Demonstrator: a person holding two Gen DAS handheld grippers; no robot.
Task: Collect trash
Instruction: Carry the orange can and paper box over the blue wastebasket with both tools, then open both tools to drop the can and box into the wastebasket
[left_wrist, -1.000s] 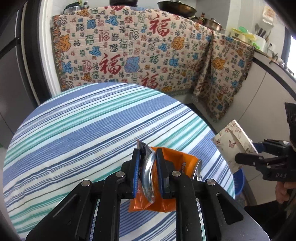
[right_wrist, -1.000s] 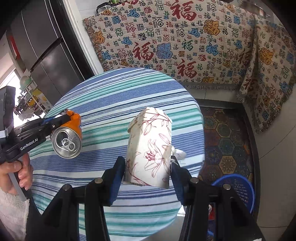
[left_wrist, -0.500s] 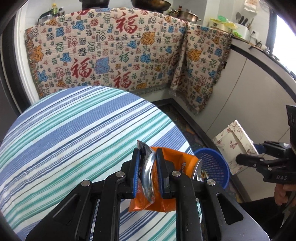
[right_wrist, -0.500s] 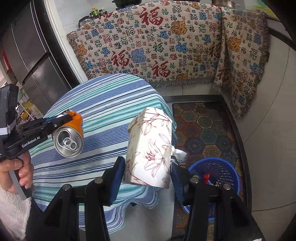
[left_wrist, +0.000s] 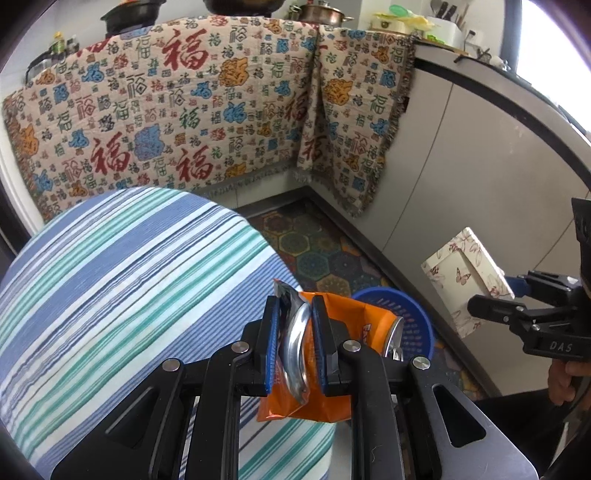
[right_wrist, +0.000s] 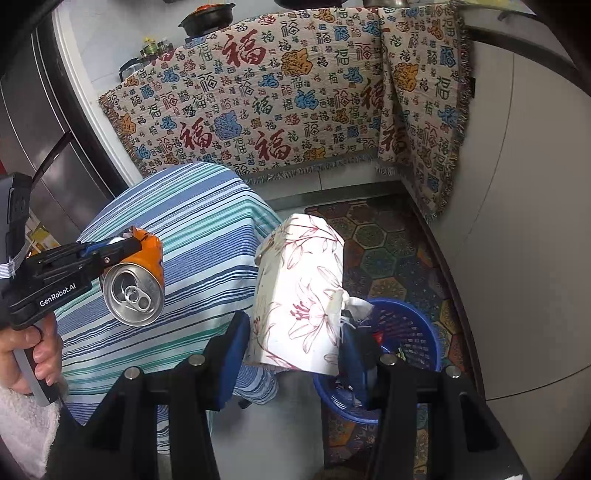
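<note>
My left gripper is shut on the squashed end of an orange drink can, holding it in the air past the edge of the round striped table. In the right wrist view the same can shows its silver top, held by the left gripper. My right gripper is shut on a white floral paper box, which hangs above the rim of a blue trash basket on the floor. The box and basket also appear in the left wrist view.
A patterned cloth with red characters hangs over the counter behind. White cabinet fronts stand to the right. A hexagon-patterned mat covers the floor around the basket. A hand holds the left gripper's handle.
Both grippers have swung right, off the table toward the floor corner, carrying the can and box. The blue basket has come into view beneath them.
</note>
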